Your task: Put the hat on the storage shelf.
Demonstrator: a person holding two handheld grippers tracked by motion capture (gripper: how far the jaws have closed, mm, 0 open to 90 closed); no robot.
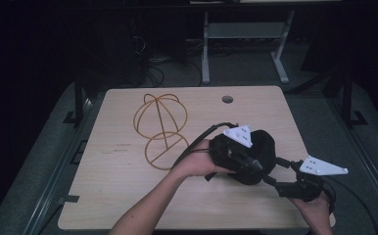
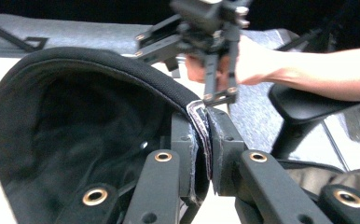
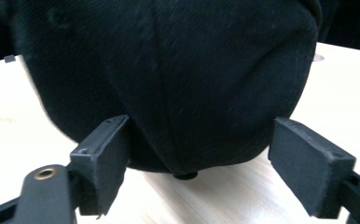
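A black cap (image 1: pixel 261 143) hangs just above the wooden table (image 1: pixel 123 196) at its right half. My left gripper (image 1: pixel 255 164) is shut on the cap's rim; in the left gripper view the two pads (image 2: pixel 187 140) pinch the hem with the hollow inside of the cap (image 2: pixel 75 121) to their left. My right gripper (image 1: pixel 274 172) comes in from the right and stands open around the crown. In the right gripper view the cap (image 3: pixel 178 70) sits between the wide-apart pads (image 3: pixel 308 163), its top button near the table; the right pad is clear of the cloth.
A wire hat stand (image 1: pixel 160 129) with a round base lies left of the cap. A cable hole (image 1: pixel 227 99) is at the far edge. Beyond the table are a dark floor and a desk frame (image 1: pixel 246 44).
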